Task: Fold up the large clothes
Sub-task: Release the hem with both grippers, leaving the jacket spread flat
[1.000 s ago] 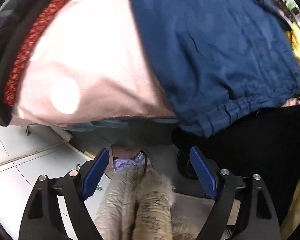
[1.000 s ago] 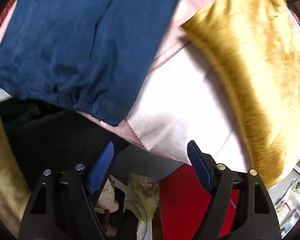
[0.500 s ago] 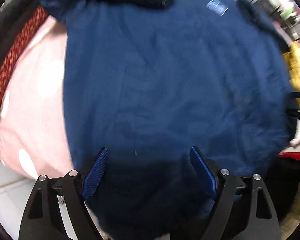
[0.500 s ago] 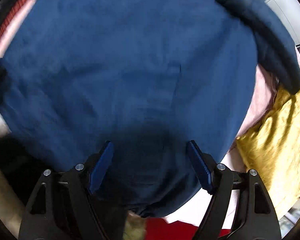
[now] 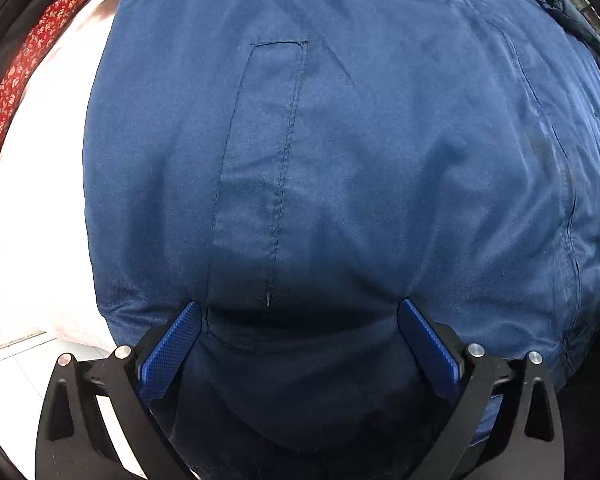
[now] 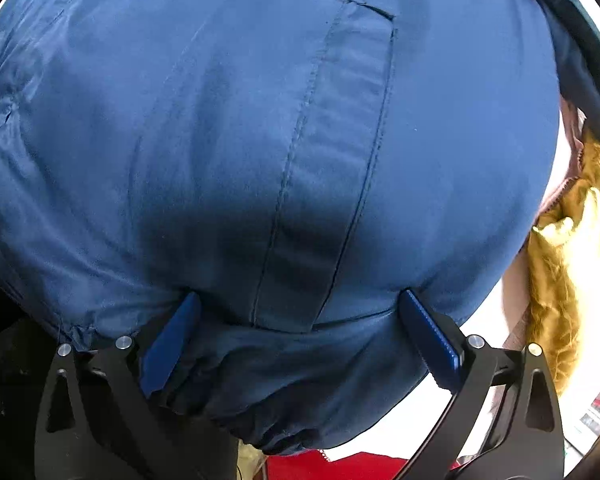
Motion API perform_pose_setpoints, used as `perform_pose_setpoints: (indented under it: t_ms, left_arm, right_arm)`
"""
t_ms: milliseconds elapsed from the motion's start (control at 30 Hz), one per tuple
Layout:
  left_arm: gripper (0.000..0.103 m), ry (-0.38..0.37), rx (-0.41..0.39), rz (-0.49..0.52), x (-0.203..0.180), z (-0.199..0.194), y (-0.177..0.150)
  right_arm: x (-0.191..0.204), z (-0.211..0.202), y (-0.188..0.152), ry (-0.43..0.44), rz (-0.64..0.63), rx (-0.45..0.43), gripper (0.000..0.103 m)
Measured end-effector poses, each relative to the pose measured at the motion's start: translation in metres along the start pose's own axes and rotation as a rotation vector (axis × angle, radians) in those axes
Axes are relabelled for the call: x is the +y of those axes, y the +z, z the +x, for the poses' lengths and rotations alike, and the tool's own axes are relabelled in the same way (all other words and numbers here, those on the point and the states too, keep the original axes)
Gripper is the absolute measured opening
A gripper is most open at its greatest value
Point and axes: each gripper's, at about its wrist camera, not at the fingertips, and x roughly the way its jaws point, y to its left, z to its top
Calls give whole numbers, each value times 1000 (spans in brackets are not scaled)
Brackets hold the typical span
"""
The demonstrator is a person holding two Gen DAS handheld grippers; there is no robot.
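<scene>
A large navy blue jacket (image 5: pixel 320 152) lies spread out and fills the left wrist view; a welt pocket (image 5: pixel 260 168) runs down its middle. My left gripper (image 5: pixel 298 312) is open, its blue pads (image 5: pixel 168 356) either side of the hem fabric, right over it. The same jacket (image 6: pixel 260 140) fills the right wrist view, with a pocket strip (image 6: pixel 324 184) and gathered elastic hem (image 6: pixel 236 408). My right gripper (image 6: pixel 298 304) is open, straddling the hem fabric, not closed on it.
A pale pink cloth (image 5: pixel 48 184) with a red patterned border (image 5: pixel 8 112) lies under the jacket on the left. A golden-yellow plush fabric (image 6: pixel 560 264) lies to the right. Something red (image 6: pixel 332 466) shows below the hem. White floor tiles (image 5: pixel 12 376) show at lower left.
Both grippers have moved forward and down onto the blue jacket, which now fills both views. Both stay open. The floor clutter seen a second ago is hidden.
</scene>
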Motion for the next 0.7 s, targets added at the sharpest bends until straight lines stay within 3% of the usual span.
perform_pose_setpoints:
  t_ms: [233,333,467,567,600,700]
  left_arm:
    - [98,39,24,-18,-3,0,-1]
    - [95,100,26,-35,-21,-13,20]
    - [95,107,-95,-135,-25,-61,36]
    - [95,121,-136,-172,-32,-80,50]
    - [95,125,-134,-172,-36,-85,57]
    - [95,125,-152,-168,-46,-99,55]
  right_arm:
    - [-1,6,30,24,-52,39,98]
    - [-26,-8,36,97,-35,70,98]
    - [-65,-53,56,96,38,-104,98]
    - [-102,-82,82,104,138,-251,98]
    - [-115,-90,90,81,159,-294,98]
    - [-132,-109,133,-99,139,-417,98]
